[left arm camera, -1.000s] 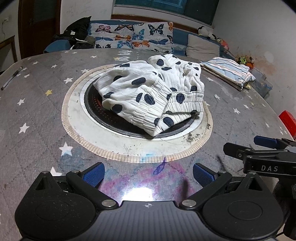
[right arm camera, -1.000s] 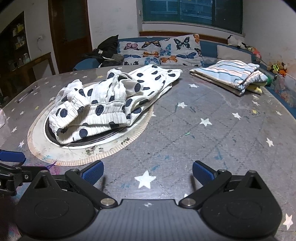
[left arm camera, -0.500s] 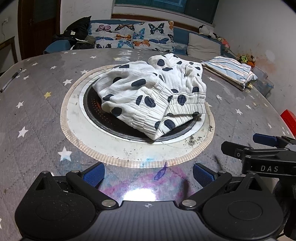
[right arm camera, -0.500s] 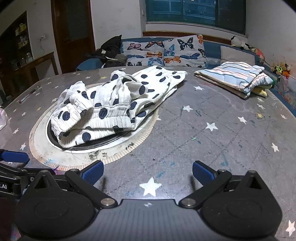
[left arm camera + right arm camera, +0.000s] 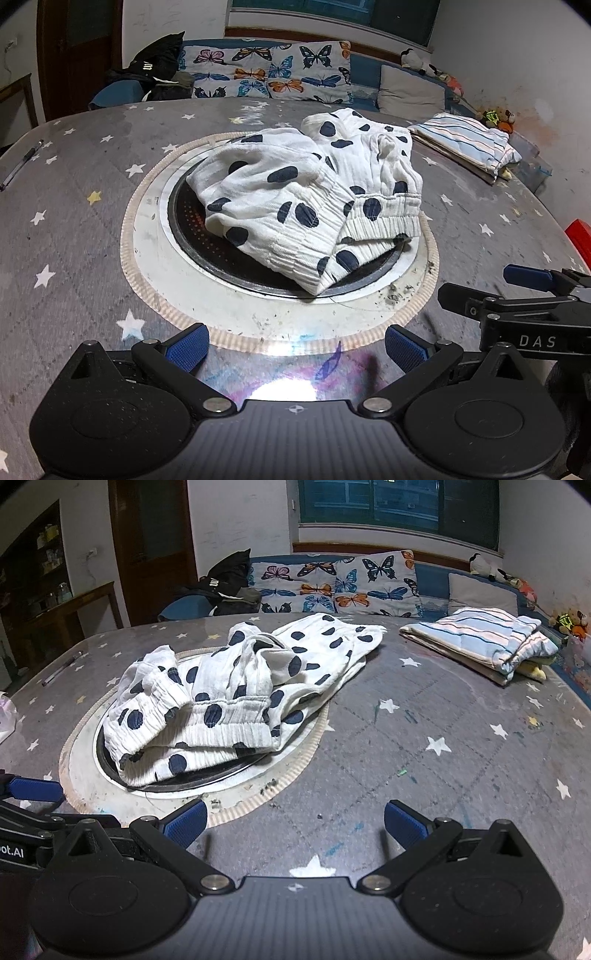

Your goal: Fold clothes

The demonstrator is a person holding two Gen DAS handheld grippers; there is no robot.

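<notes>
Right tongs [image 5: 532, 284], black body, seen from the left wrist view: white capital letters "DAS" stand on its side face; nothing follows them before the frame edge.
Left tongs [image 5: 33, 794], black body, seen from the right wrist view: white letters "ot.AI" stand at the frame's left edge, the word's start cut off.
Black garment [image 5: 229, 579] on the sofa: a small white mark shows on the cloth in both views, too small to read.
Centre marks on each camera's own tongs housing: a small crosshair sign, no letters.
</notes>
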